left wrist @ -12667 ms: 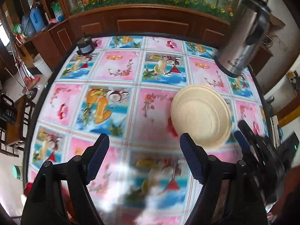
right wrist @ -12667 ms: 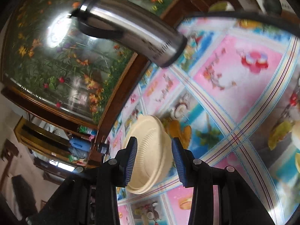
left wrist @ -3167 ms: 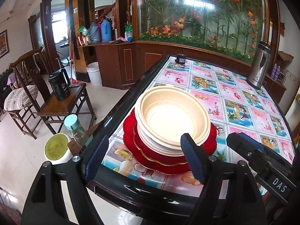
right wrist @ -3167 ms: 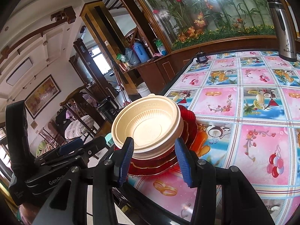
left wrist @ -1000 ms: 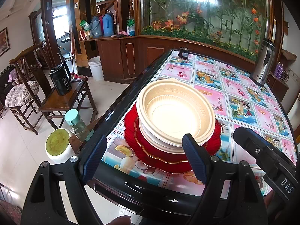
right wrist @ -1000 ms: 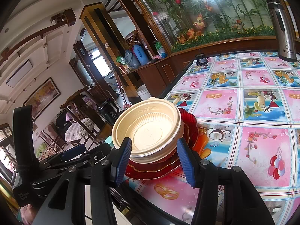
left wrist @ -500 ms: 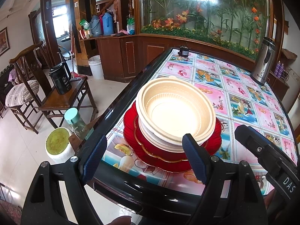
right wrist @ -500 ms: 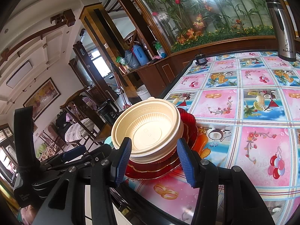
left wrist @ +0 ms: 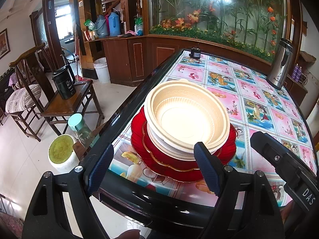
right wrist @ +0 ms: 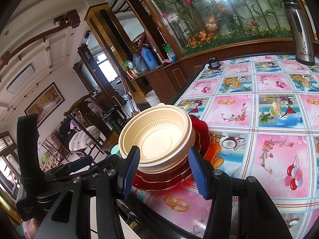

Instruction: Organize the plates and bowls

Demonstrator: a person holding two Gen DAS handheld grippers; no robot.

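This is a lived-in home, its dining room opening onto a hallway. The counter wears a bright fruit-and-flower oilcloth and carries a steel thermos jug; behind it runs a wooden cabinet with blue thermos flasks and a glass panel of artificial flowers. Carved wooden chairs, a kettle, a framed painting and tiled floor complete the domestic look.
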